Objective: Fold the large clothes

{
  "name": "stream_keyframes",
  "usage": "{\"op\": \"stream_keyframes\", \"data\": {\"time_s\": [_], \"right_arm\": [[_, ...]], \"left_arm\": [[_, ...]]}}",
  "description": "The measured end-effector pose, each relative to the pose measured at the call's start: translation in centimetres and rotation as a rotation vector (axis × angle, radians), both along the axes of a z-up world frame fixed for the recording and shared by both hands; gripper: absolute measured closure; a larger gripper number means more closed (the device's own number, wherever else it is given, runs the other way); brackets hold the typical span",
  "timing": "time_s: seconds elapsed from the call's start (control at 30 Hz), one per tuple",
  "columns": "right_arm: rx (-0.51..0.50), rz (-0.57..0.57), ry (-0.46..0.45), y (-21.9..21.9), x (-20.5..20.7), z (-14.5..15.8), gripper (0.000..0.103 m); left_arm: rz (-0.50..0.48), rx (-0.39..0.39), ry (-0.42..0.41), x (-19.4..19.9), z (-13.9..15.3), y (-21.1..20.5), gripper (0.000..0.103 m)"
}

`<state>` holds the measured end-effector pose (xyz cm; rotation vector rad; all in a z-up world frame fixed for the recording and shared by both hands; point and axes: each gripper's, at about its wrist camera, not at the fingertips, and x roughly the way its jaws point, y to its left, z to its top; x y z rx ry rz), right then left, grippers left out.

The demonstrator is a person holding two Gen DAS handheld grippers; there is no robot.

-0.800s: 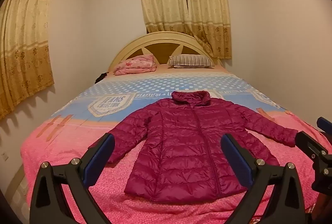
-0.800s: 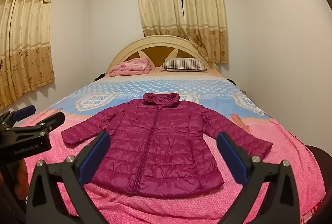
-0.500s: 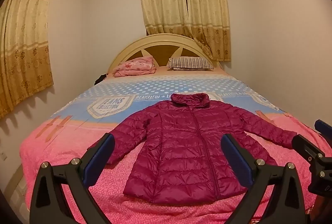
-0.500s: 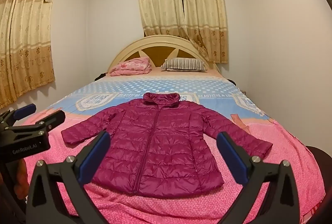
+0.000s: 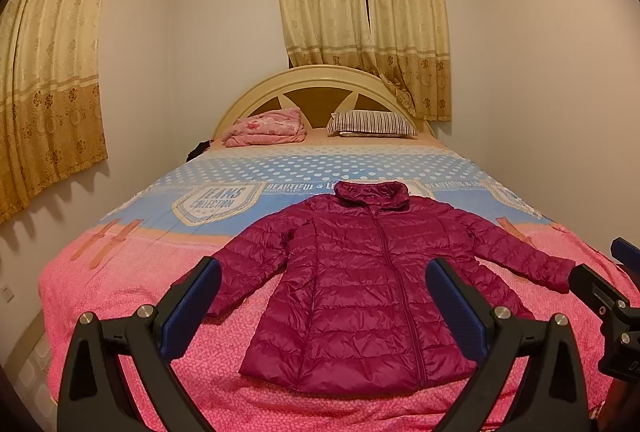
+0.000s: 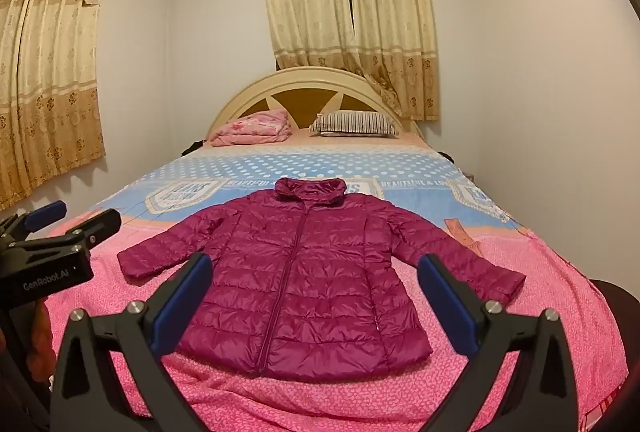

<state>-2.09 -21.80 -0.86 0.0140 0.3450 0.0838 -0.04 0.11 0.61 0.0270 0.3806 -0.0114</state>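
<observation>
A magenta quilted puffer jacket (image 5: 360,284) lies flat, front up and zipped, on the bed, collar toward the headboard, both sleeves spread out; it also shows in the right wrist view (image 6: 304,276). My left gripper (image 5: 324,296) is open and empty, held above the foot of the bed before the jacket's hem. My right gripper (image 6: 316,292) is open and empty, at about the same distance. Each gripper shows at the edge of the other's view: the right one (image 5: 612,284), the left one (image 6: 60,228).
The bed (image 5: 120,296) has a pink and blue cover, and a cream headboard (image 5: 320,79). A folded pink blanket (image 5: 264,127) and a striped pillow (image 5: 372,123) lie at its head. Walls stand close on both sides, with curtains (image 5: 48,71) at left and behind.
The left wrist view has tilted up slightly, so the jacket and bed sit lower in frame. The right view is almost unchanged. Both grippers stay open.
</observation>
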Motion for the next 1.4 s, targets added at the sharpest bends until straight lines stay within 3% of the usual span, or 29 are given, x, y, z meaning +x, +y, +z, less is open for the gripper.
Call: {"op": "stream_keyframes", "data": {"time_s": [1.4], "right_arm": [[0.005, -0.002, 0.014, -0.03, 0.03, -0.9, 0.0]], "left_arm": [[0.021, -0.017, -0.005, 0.24, -0.53, 0.49, 0.001]]}}
